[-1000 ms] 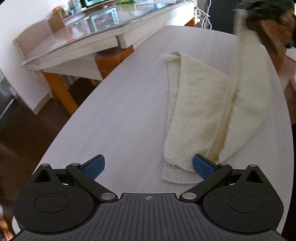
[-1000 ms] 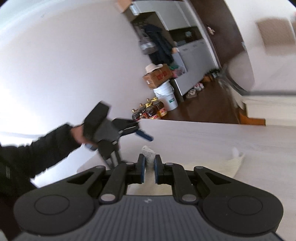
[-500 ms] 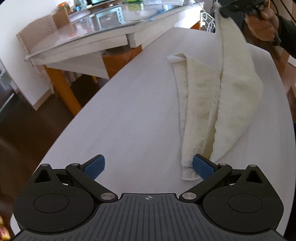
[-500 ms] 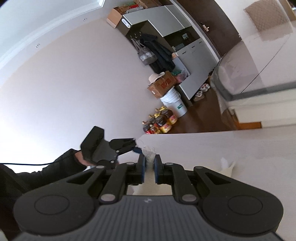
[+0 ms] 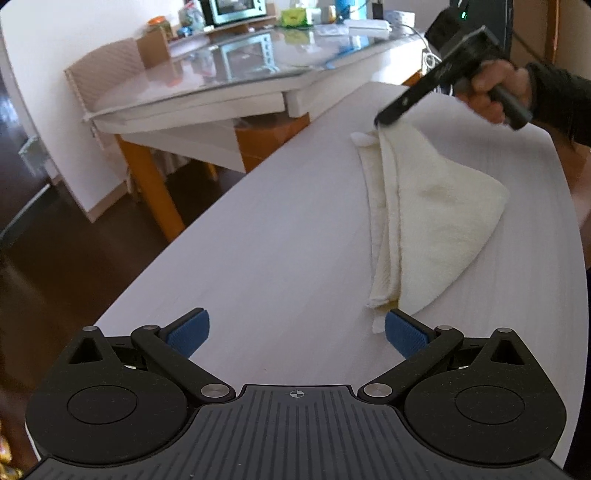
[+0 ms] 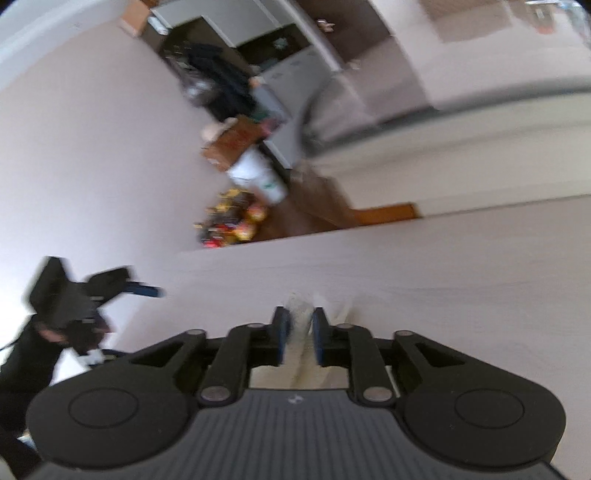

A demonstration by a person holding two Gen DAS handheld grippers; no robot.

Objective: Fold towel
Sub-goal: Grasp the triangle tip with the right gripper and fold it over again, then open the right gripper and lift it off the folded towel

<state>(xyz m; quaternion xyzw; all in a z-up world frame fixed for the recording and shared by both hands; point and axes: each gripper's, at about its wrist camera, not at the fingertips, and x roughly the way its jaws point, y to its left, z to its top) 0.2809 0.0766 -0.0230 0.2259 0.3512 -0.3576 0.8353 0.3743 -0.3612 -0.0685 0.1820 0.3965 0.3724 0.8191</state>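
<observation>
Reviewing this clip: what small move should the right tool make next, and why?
Probably lower the held corner onto the far corner and let go. The right tool pinches one towel corner just above the table, close to the towel's other far corner, while the left tool waits open, holding nothing.

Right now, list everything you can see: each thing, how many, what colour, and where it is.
towel: one, cream, partly folded on the white table, far corner lifted
white table: one, under the towel
glass-topped table: one, orange legs, beyond the white table
microwave: one, far back
white bucket: one, on the dark floor
cardboard box: one, brown, above the bucket
left gripper: blue pads, wide apart, holding nothing
right gripper: pinching the towel corner
hand: one, holding the right gripper
</observation>
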